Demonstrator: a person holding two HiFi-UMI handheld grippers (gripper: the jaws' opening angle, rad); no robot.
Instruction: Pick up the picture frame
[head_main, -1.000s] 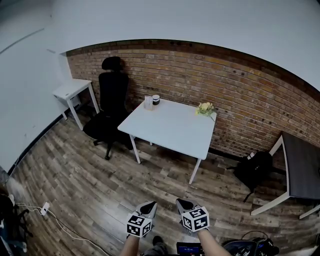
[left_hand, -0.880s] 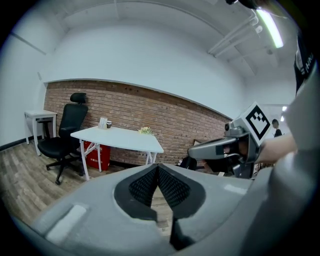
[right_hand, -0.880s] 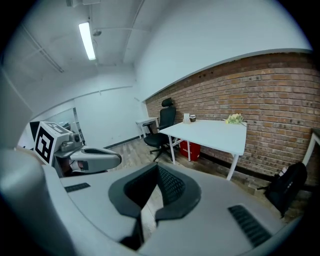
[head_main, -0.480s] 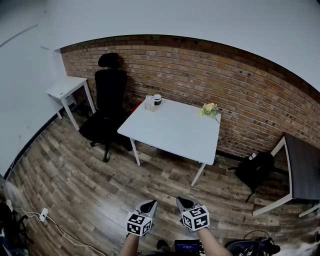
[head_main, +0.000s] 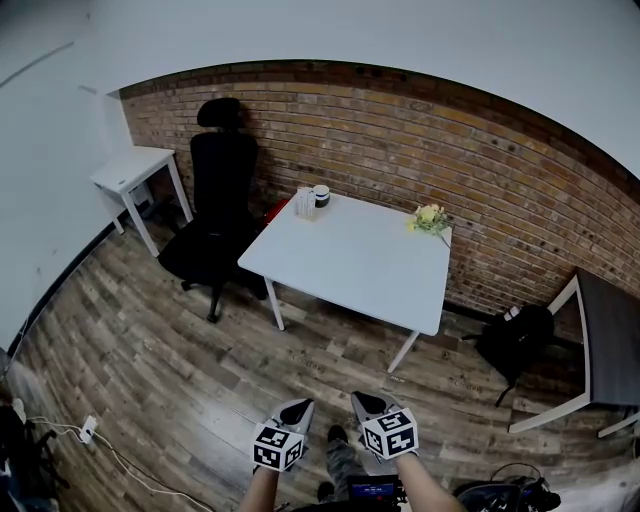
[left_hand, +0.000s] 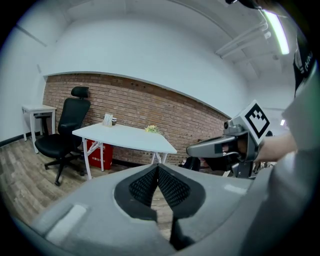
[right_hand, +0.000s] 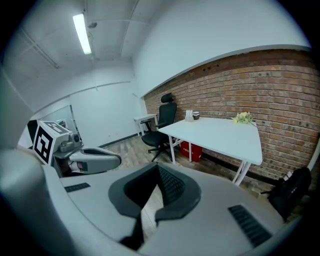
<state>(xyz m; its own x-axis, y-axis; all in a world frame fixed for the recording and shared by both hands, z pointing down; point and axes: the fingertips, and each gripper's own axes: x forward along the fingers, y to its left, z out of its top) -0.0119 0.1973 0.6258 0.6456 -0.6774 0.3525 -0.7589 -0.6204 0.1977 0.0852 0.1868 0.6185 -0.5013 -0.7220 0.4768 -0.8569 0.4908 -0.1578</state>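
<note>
Head view: small pale upright item, judged the picture frame (head_main: 303, 203), stands at the far left corner of the white square desk (head_main: 356, 262), beside a dark mug (head_main: 321, 195). It is well ahead of both claws; its long axis is too small to tell. The left claw (head_main: 297, 409) is marginally nearer than the right claw (head_main: 365, 403).
Left gripper view: jaws together, empty.
Right gripper view: jaws together, empty.

- Head view: set high, facing steeply down; the counter (head_main: 352, 262) and brick wall (head_main: 470, 150) lie well beyond the left fingers (head_main: 297, 412) and right fingers (head_main: 368, 408).
- Left gripper view: low, sighting along the left fingers; counter far ahead, leftward.
- Right gripper view: likewise; counter ahead, rightward.
- All three share counter, brick wall and chair (head_main: 222, 190).
</note>
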